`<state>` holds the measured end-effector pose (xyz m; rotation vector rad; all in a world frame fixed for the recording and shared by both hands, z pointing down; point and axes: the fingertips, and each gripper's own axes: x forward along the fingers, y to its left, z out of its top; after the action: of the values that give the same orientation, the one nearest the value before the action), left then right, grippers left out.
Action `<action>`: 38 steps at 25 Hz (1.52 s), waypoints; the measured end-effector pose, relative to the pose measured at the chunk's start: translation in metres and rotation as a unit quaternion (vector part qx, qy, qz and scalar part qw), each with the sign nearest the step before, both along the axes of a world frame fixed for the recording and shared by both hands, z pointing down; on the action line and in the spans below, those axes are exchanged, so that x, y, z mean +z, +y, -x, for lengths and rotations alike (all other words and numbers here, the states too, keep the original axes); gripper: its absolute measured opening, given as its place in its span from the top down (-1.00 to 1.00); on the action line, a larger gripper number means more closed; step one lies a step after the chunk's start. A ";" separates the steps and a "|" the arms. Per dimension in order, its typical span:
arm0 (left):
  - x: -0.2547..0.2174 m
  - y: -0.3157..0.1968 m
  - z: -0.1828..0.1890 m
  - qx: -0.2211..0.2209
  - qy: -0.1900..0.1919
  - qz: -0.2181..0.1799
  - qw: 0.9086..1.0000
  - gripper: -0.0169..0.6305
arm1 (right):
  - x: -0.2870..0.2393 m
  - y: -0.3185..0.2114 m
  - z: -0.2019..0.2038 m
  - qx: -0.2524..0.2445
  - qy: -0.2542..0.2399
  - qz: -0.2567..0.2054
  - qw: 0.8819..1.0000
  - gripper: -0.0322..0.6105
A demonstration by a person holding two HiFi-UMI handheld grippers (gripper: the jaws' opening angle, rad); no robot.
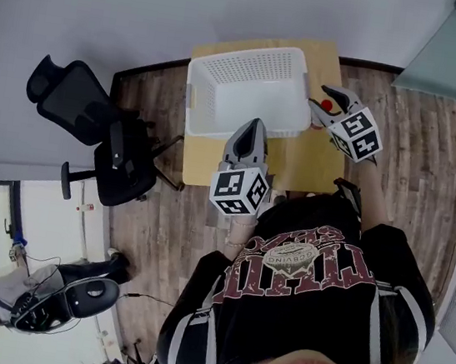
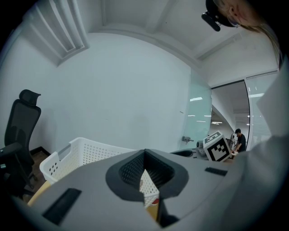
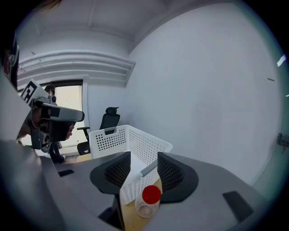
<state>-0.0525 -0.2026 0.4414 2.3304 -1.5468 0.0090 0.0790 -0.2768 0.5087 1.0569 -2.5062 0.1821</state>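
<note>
Basket (image 1: 252,69), white with perforated walls, covers the far half of a small wooden tabletop (image 1: 307,159) and holds nothing that shows. It stands upright, and its long near wall faces the person. A black office chair (image 1: 71,100) stands on the floor well to the left of the basket, apart from the tabletop.

Left tongs (image 1: 255,124) hang over the tabletop on the near side of the basket. Their tip points at the middle of the basket's near wall and lies just at its rim in the head view. In the left gripper view the two pads (image 2: 135,169) meet at the tip with nothing gripped. Only a thin slit lower down lets a strip of basket wall show through.

Right tongs (image 1: 319,96) are at the basket's right end, angled in toward its right wall. Their jaws stand plainly apart in the right gripper view, and the basket's corner and grey handle show through the gap.

A small clear bottle (image 3: 148,203) with a red cap stands upright on the tabletop just beside the basket's right wall, outside it. It sits in line with the gap of the right tongs, close to their tips. The jaws aren't closed on it, and I cannot tell whether either one touches it.
</note>
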 end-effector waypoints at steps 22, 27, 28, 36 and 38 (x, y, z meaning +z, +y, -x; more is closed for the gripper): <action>-0.006 0.000 0.019 -0.041 -0.009 -0.009 0.999 0.81 | -0.040 -0.001 0.046 -0.056 -0.055 -0.017 0.997 0.43; -0.009 0.000 0.031 -0.050 -0.014 -0.011 0.999 0.81 | -0.045 0.002 0.063 -0.075 -0.060 -0.016 0.995 0.53; -0.009 0.000 0.032 -0.052 -0.015 -0.012 0.998 0.81 | -0.045 0.003 0.066 -0.079 -0.060 -0.015 0.995 0.54; -0.008 0.001 0.048 -0.062 -0.037 -0.016 0.997 0.81 | -0.048 0.009 0.096 -0.111 -0.065 -0.011 0.992 0.65; -0.008 0.004 0.050 -0.065 -0.040 -0.017 0.997 0.81 | -0.050 0.013 0.100 -0.118 -0.066 -0.010 0.991 0.67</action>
<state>-0.1026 -0.1983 0.4331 2.2759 -1.7486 0.0441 -0.0209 -0.2634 0.4590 0.7696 -2.7313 0.1608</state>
